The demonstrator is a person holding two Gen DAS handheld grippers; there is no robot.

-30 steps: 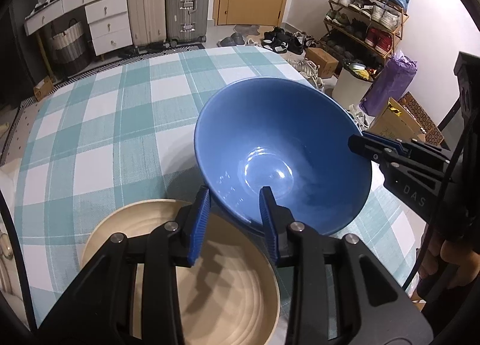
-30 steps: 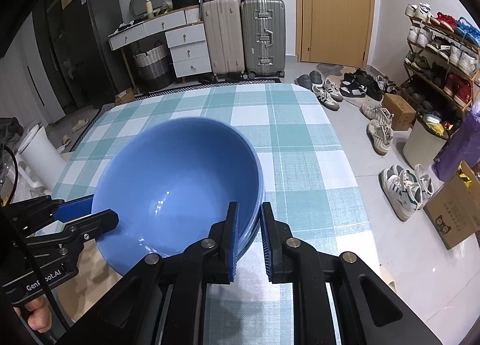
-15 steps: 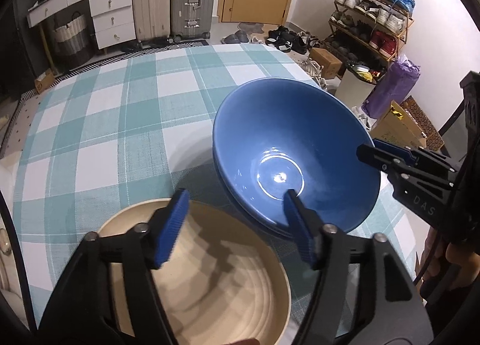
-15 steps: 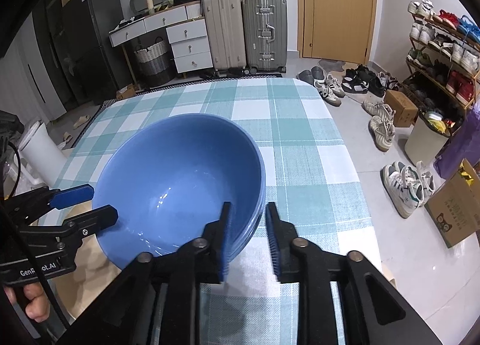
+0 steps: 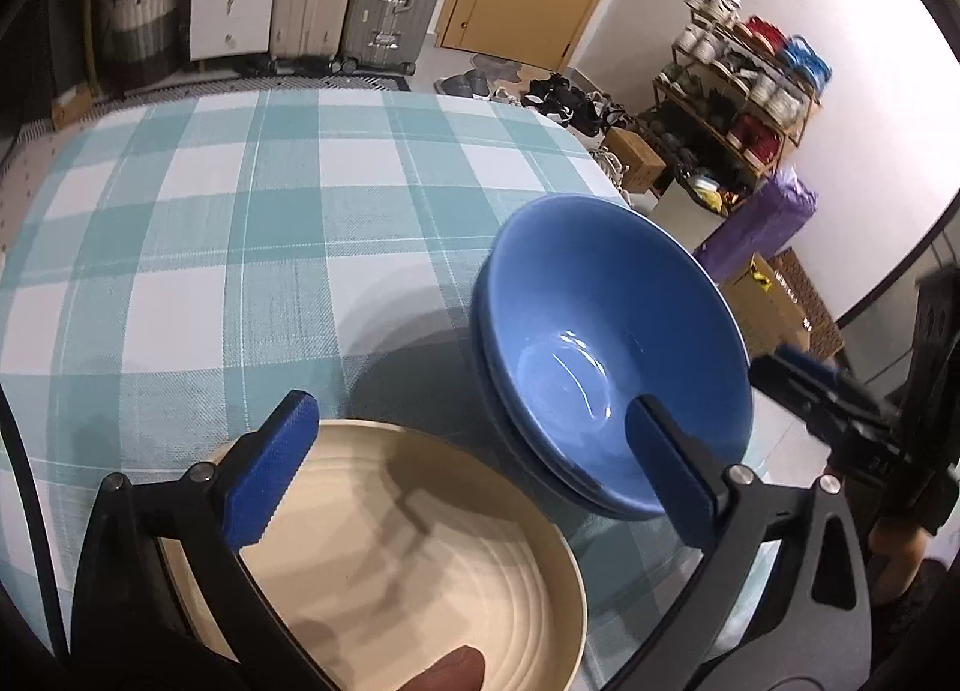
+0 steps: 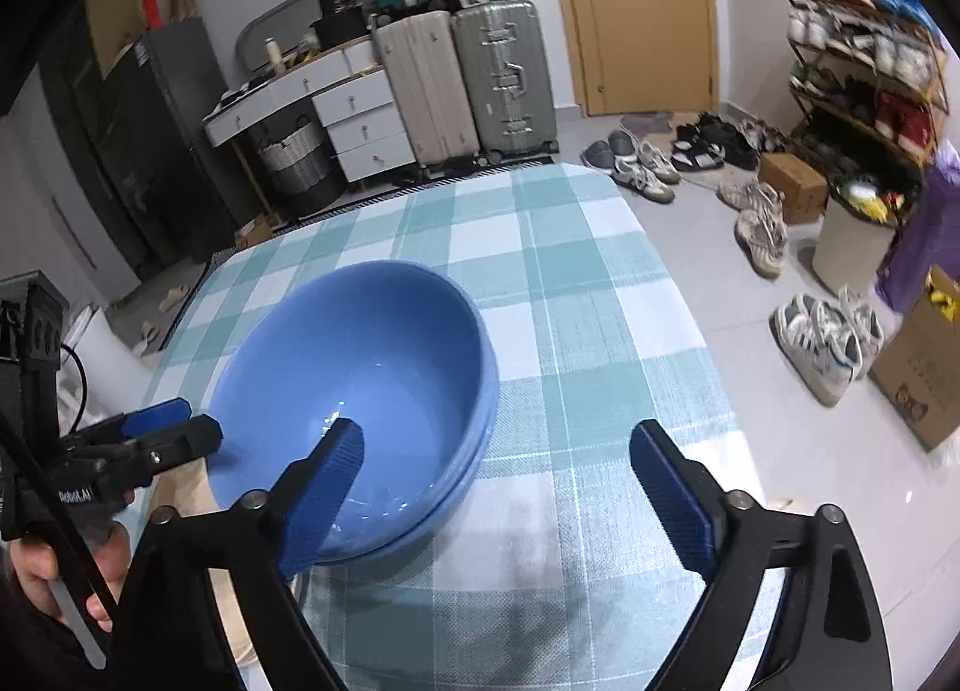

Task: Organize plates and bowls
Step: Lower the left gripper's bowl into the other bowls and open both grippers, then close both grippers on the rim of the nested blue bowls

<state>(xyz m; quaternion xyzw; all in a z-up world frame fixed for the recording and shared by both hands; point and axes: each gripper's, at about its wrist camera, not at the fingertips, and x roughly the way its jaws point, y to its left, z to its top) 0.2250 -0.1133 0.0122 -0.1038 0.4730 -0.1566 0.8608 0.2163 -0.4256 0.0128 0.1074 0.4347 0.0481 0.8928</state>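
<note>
Two blue bowls point(image 5: 612, 343) sit nested one inside the other on the checked tablecloth; they also show in the right wrist view point(image 6: 360, 391). A cream plate point(image 5: 408, 559) lies just left of them, near the table's front edge. My left gripper point(image 5: 474, 469) is open and empty, above the plate and the bowls' near rim. My right gripper point(image 6: 498, 487) is open and empty, its left finger over the bowls' near side. Each gripper shows in the other's view, beside the bowls.
The teal-and-white checked table point(image 5: 240, 223) stretches away behind the dishes. Its right edge point(image 6: 690, 301) drops to a floor with shoes, boxes and a shoe rack. Suitcases point(image 6: 474, 84) and drawers stand against the far wall.
Both grippers have opened and let go of the upper blue bowl, which now rests nested in the lower one. Both grippers have drawn back a little.
</note>
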